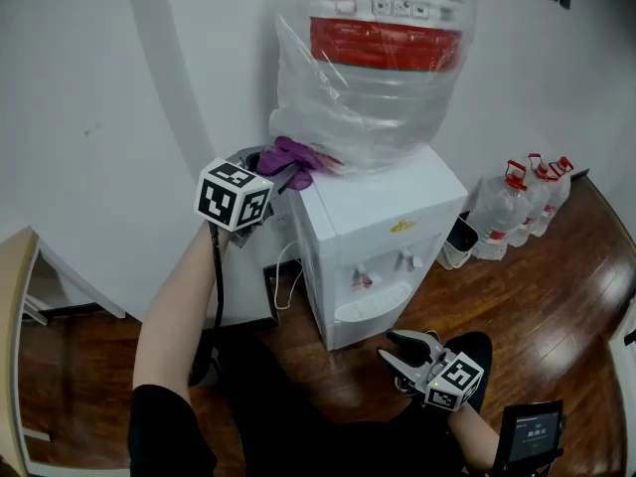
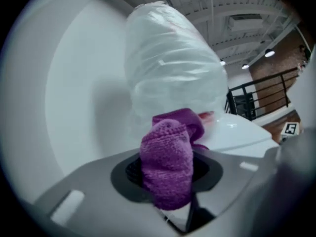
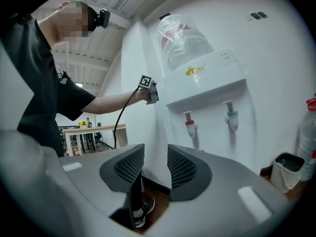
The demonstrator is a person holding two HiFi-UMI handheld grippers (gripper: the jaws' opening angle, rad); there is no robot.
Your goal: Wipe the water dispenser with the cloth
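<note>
A white water dispenser (image 1: 383,229) stands against the wall, with a plastic-wrapped bottle (image 1: 373,68) on top. My left gripper (image 1: 270,170) is raised at the dispenser's top left corner, shut on a purple cloth (image 1: 295,157). The left gripper view shows the cloth (image 2: 168,167) bunched between the jaws, its far end lying on the dispenser's top (image 2: 237,132) beside the bottle (image 2: 173,58). My right gripper (image 1: 405,352) hangs low in front of the dispenser, open and empty. In the right gripper view its pads (image 3: 129,166) stand apart, facing the red tap (image 3: 189,125) and blue tap (image 3: 231,116).
Several spare water bottles (image 1: 525,199) and a small white bin (image 1: 459,238) stand on the wooden floor to the dispenser's right. A pale table edge (image 1: 14,296) is at the far left. A cable (image 1: 286,284) hangs down the dispenser's left side.
</note>
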